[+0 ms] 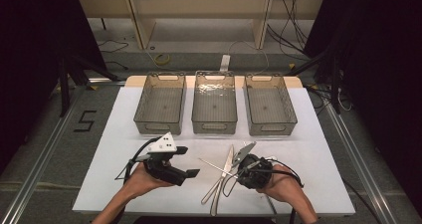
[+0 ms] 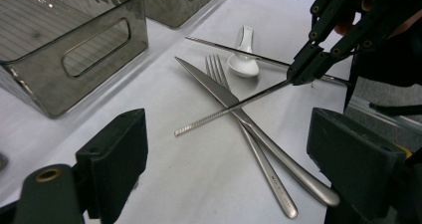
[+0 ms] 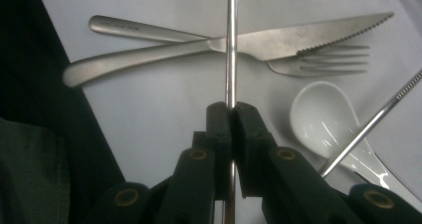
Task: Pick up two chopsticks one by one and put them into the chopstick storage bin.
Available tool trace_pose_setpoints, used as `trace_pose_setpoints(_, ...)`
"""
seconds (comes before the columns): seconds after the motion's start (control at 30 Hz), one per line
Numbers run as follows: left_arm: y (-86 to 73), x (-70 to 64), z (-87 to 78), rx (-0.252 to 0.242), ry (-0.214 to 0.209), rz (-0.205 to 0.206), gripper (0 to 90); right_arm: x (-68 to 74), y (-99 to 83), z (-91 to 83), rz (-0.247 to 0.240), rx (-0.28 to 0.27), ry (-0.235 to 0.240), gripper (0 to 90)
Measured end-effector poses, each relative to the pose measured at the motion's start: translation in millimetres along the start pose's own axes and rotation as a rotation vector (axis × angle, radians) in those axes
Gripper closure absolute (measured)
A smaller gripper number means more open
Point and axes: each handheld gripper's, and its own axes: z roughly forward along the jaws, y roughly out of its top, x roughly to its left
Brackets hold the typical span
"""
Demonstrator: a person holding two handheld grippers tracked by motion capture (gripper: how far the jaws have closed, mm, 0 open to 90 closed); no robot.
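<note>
My right gripper (image 3: 231,109) is shut on a thin metal chopstick (image 3: 230,45), holding it just above the white table over a crossed steel knife (image 3: 298,35) and fork (image 3: 323,59). A white ceramic spoon (image 3: 323,119) and a second chopstick (image 3: 378,119) lie beside them. In the left gripper view, my left gripper (image 2: 231,169) is open, and its jaws frame the knife (image 2: 224,92), the fork (image 2: 263,169) and the held chopstick (image 2: 224,112). From above, the left gripper (image 1: 188,161) is left of the cutlery and the right gripper (image 1: 238,173).
Three smoky clear plastic bins stand in a row at the back of the white tabletop (image 1: 308,154): left (image 1: 159,127), middle (image 1: 214,128) and right (image 1: 272,128). The nearest bin (image 2: 69,59) is close to my left gripper's left side. Cables lie on the floor beyond.
</note>
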Motion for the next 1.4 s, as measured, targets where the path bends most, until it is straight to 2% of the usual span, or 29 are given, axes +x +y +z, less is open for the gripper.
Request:
trace_pose_setpoints(0.07,2.9,-3.9,5.9,0.029,-0.005,0.030,15.8,4.6,4.2,-0.8,-0.002,0.004,0.006,86.4)
trace_pose_setpoints(0.17,5.3,-7.7,11.1,0.054,-0.014,0.061,16.0,7.5,8.1,-1.8,-0.055,0.002,0.009,86.3)
trace_pose_setpoints(0.27,5.9,-13.8,18.3,0.099,-0.040,0.104,17.5,10.8,10.8,-4.5,-0.058,-0.007,0.005,86.4)
trace_pose_setpoints(0.37,4.8,-18.7,24.8,0.140,-0.028,0.147,17.9,12.1,12.4,-6.2,-0.089,-0.003,0.005,86.4)
trace_pose_setpoints(0.43,5.4,-22.2,30.3,0.183,-0.026,0.185,18.3,15.5,14.0,-6.1,-0.078,0.006,0.006,86.4)
trace_pose_setpoints(0.47,5.4,-22.2,30.3,0.183,-0.026,0.185,18.3,16.3,14.3,-5.0,-0.091,0.000,0.003,86.4)
trace_pose_setpoints(0.53,6.1,-25.3,36.2,0.217,-0.030,0.209,18.8,18.8,15.7,-4.5,-0.097,0.000,0.008,86.4)
trace_pose_setpoints(0.67,5.4,-26.4,40.0,0.238,-0.035,0.221,21.4,20.8,17.4,-4.9,-0.113,0.014,0.012,86.4)
trace_pose_setpoints(0.7,5.2,-26.3,40.6,0.243,-0.035,0.218,25.1,21.6,18.0,-4.4,-0.130,0.011,0.008,86.3)
trace_pose_setpoints(0.73,4.3,-25.5,42.4,0.252,-0.039,0.216,26.5,22.7,17.9,-4.2,-0.122,0.012,0.012,86.4)
trace_pose_setpoints(0.9,2.1,-25.6,46.4,0.274,-0.035,0.229,33.0,25.9,19.3,-0.9,-0.144,0.020,0.021,86.3)
trace_pose_setpoints(1.1,0.9,-27.3,46.9,0.297,-0.033,0.272,43.2,28.7,21.2,-0.6,-0.172,0.029,0.021,86.3)
trace_pose_setpoints(1.2,0.6,-29.3,47.4,0.302,-0.048,0.281,47.3,28.9,21.4,-0.1,-0.171,0.028,0.022,86.4)
trace_pose_setpoints(1.27,0.3,-30.0,48.2,0.314,-0.062,0.293,55.2,28.8,22.3,-0.2,-0.175,0.037,0.026,86.3)
trace_pose_setpoints(1.4,0.2,-31.6,49.0,0.331,-0.078,0.312,60.6,30.6,22.9,1.5,-0.175,0.026,0.029,86.3)
